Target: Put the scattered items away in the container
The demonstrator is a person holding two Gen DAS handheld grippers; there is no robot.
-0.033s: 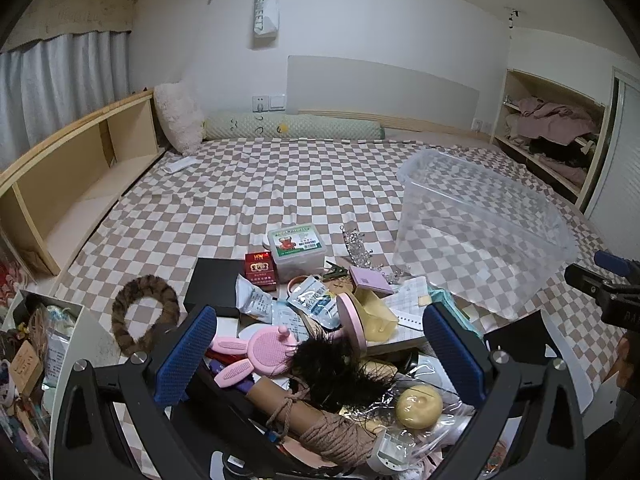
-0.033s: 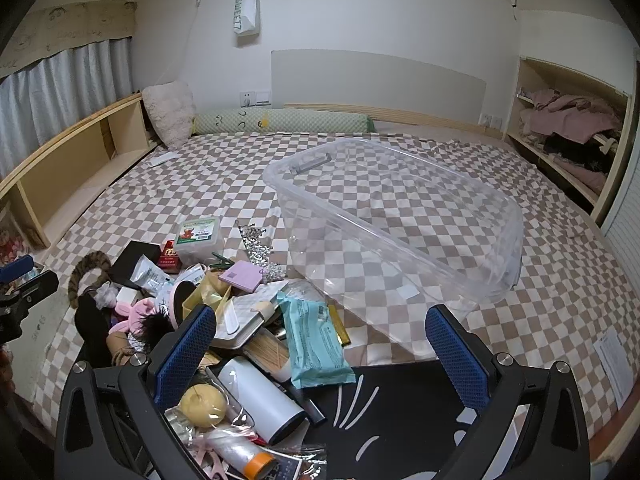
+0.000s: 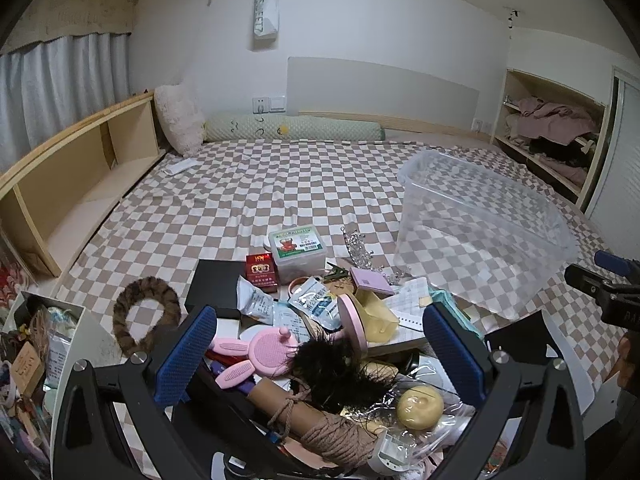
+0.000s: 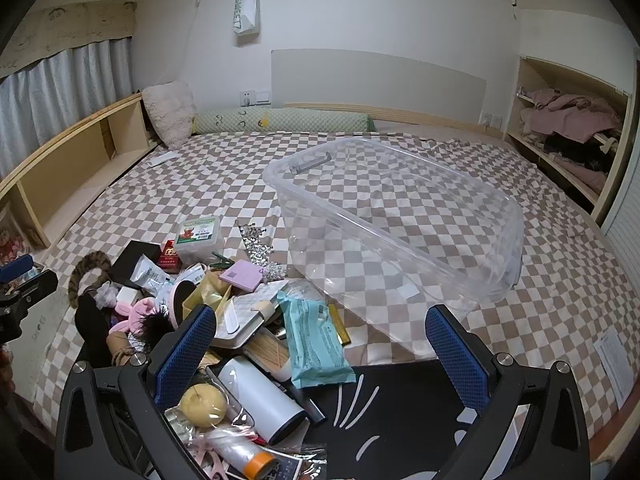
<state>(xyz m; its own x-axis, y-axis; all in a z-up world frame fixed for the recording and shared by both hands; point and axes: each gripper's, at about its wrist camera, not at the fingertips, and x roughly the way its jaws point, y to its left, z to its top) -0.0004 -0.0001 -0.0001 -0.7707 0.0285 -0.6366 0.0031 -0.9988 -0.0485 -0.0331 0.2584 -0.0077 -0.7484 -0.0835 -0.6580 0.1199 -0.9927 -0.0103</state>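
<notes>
**Clutter heaped at the near edge of a checked bed, clear tub waiting beside it**

A wide bed under a brown-and-white checked sheet (image 4: 224,184) fills the room, with a green bolster (image 4: 280,121) along its far edge and open wooden shelving down the left side. The clear plastic container (image 4: 400,216) sits on the sheet towards the right, well in from the far edge, and nothing shows inside it. The scattered things lie in a heap at the near edge, to the container's left: a teal wipes packet (image 4: 316,340) just beside the container's near corner, a white tumbler (image 4: 264,400), a pale yellow ball (image 3: 420,406), a pink rabbit-shaped brush (image 3: 262,354), a roll wound with twine (image 3: 316,424), a red cigarette pack (image 3: 262,272), a lidded box with a green label (image 3: 296,248), and a striped furry hoop (image 3: 146,316) off to the heap's left.

The left gripper (image 3: 318,356) hangs over the heap, its blue-padded fingers spread wide, holding nothing. The right gripper (image 4: 320,354) hangs over the near edge between heap and container, fingers likewise spread and holding nothing.
</notes>
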